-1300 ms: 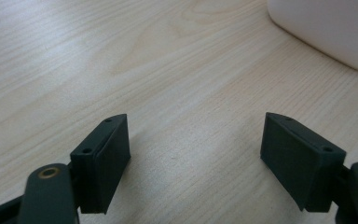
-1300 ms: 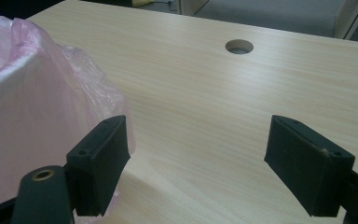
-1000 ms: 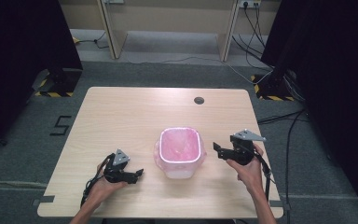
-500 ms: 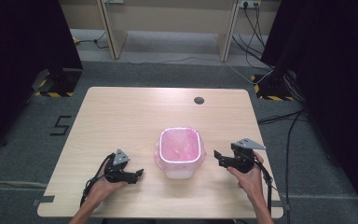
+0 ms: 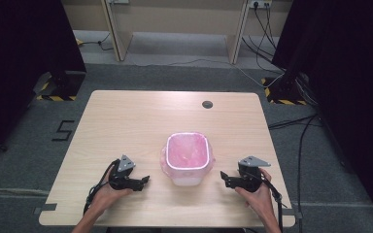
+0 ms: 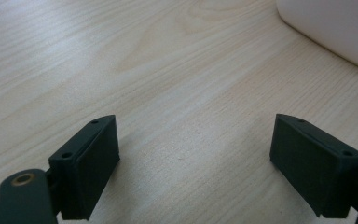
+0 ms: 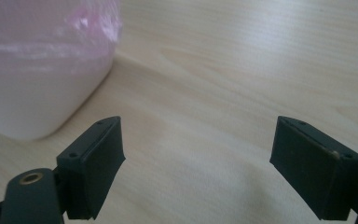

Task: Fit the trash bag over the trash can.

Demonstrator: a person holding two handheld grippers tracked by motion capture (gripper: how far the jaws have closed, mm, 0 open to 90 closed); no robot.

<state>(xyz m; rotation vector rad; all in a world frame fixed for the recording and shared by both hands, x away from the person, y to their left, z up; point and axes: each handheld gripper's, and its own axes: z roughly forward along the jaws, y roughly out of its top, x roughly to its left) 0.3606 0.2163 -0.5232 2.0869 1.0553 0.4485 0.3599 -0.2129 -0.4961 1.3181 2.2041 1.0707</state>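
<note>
Simply 1 white bin point(image 5: 187, 174), pink-lined

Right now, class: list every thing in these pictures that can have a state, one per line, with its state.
bin: upright, open-topped, lined with a pink bag.
pink bag: fitted inside, folded over the rim.
left gripper: open, holding nothing.
right gripper: open, holding nothing.

Bin point(image 6: 335, 28) cut off at left tool view's top-right edge; pink liner point(image 7: 42, 32) blurred in right tool view.
</note>
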